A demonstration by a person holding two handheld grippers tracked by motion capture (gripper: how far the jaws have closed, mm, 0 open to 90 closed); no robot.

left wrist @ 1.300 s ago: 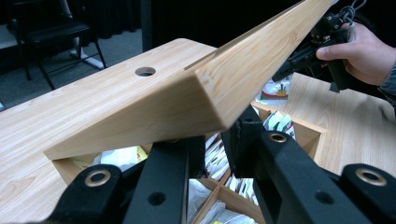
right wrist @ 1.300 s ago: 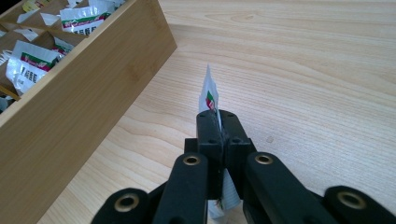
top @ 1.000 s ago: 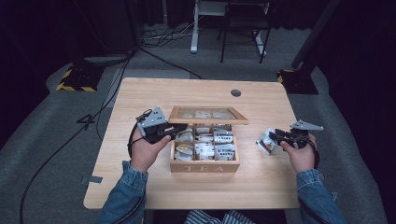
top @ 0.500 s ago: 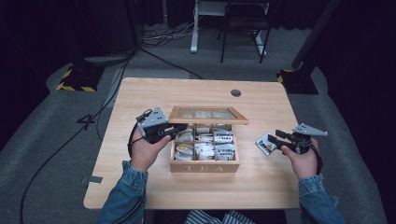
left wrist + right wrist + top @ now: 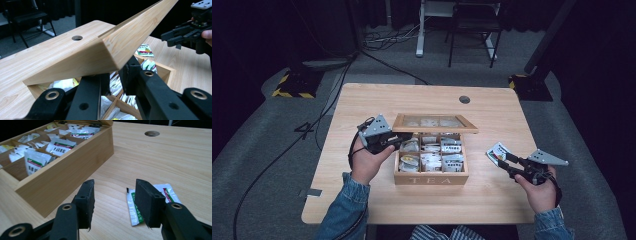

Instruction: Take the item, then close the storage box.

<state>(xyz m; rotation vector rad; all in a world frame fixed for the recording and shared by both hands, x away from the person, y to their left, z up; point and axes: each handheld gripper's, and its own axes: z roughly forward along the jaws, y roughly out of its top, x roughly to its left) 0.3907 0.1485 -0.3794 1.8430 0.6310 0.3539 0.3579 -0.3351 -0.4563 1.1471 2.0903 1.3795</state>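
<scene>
A wooden tea box (image 5: 431,177) marked TEA stands mid-table, its compartments holding several tea packets (image 5: 432,159). Its glass-paned lid (image 5: 434,122) is raised partway, and my left gripper (image 5: 399,140) is shut on the lid's left end; in the left gripper view the jaws (image 5: 117,72) pinch the lid's wooden edge (image 5: 105,50). One white tea packet (image 5: 497,151) lies on the table right of the box. My right gripper (image 5: 507,162) hovers just behind it, open, with nothing between its jaws (image 5: 113,195); the packet (image 5: 168,191) sits partly behind the right jaw.
A round cable hole (image 5: 464,99) sits at the table's far side. The box wall (image 5: 65,175) is close to the left of my right gripper. Bare tabletop (image 5: 497,200) lies right of and in front of the box. A chair (image 5: 474,25) stands beyond the table.
The right gripper has drawn back slightly to the right, away from the white packet, which stays on the table. The left gripper has kept the lid raised.
</scene>
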